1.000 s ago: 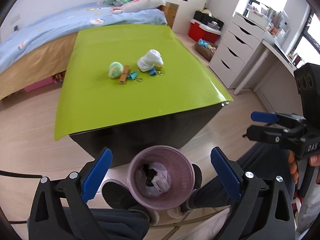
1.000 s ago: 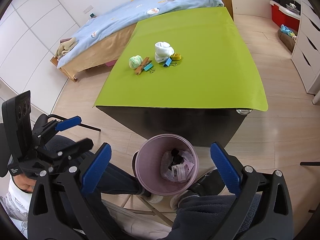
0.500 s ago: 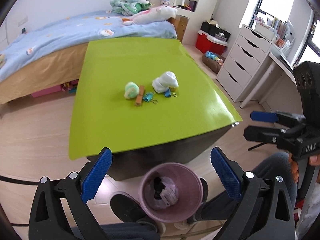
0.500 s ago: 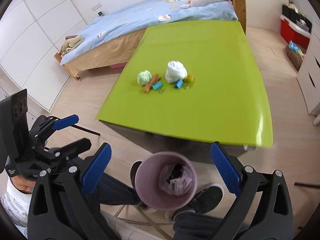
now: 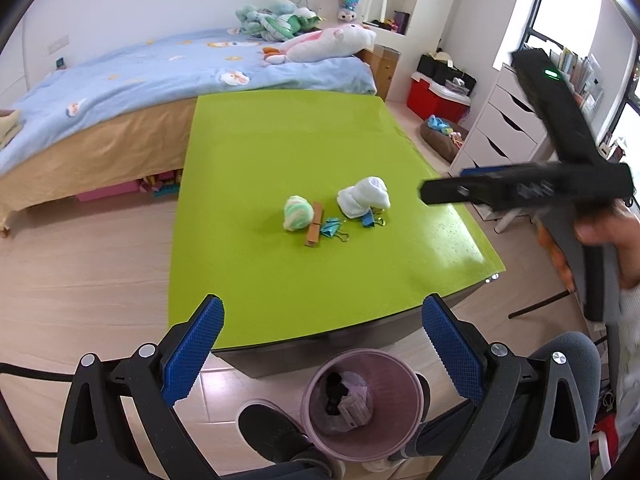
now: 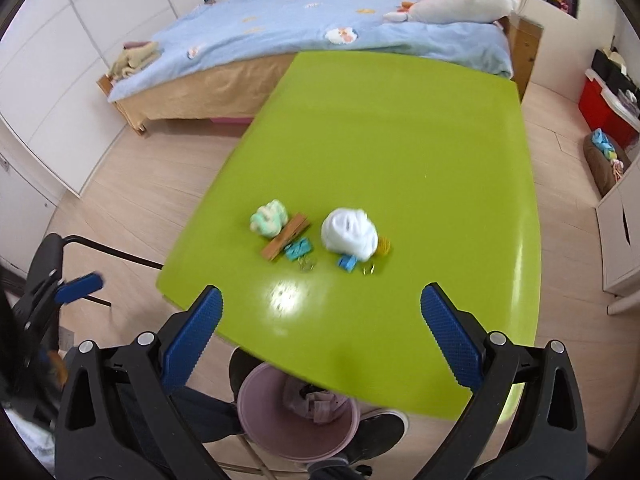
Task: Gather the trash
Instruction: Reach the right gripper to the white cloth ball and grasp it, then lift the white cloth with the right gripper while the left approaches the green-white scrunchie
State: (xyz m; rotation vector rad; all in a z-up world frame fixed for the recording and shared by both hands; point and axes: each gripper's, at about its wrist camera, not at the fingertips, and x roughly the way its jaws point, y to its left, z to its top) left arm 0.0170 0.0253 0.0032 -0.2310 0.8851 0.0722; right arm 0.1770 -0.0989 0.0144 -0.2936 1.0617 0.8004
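Note:
A green table (image 5: 280, 152) (image 6: 400, 140) holds a white crumpled wad (image 5: 364, 197) (image 6: 349, 234), a green-white wad (image 5: 297, 213) (image 6: 269, 218), a wooden clothespin (image 5: 314, 224) (image 6: 285, 237) and blue binder clips (image 5: 332, 227) (image 6: 298, 249). A pink trash bin (image 5: 362, 402) (image 6: 298, 412) with trash inside stands on the floor at the table's near edge. My left gripper (image 5: 322, 350) is open and empty above the near edge. My right gripper (image 6: 320, 342) is open and empty, over the table's near edge; in the left wrist view it reaches toward the white wad (image 5: 448, 190).
A bed (image 5: 120, 92) with a blue cover and plush toys stands behind the table. White drawers (image 5: 508, 128), a red box (image 5: 436, 98) and a brown basket (image 5: 442, 138) are to the right. The person's shoes (image 5: 272, 428) and knees flank the bin.
Both grippers have risen and moved forward from above the bin toward the table. The right gripper has swung in over the table, toward the white wad.

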